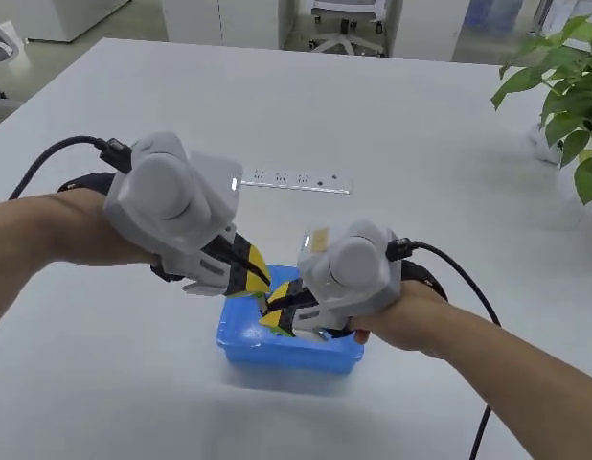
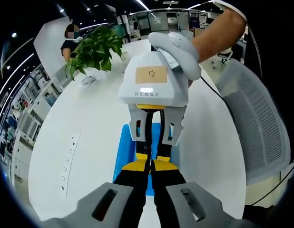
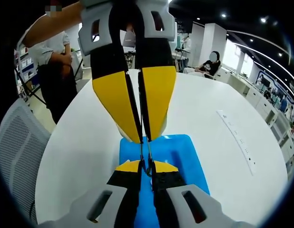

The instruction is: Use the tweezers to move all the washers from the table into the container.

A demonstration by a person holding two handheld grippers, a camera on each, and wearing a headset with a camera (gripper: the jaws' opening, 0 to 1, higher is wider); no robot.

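White table, power strip, office beyond. Left gripper and right gripper sit closed over the blue rectangular container.

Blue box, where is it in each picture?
Head view: blue box low, in the middle.
Left gripper view: blue box in the middle, behind the jaws.
Right gripper view: blue box low in the middle, behind the jaws.
Shared landmark: the white power strip.
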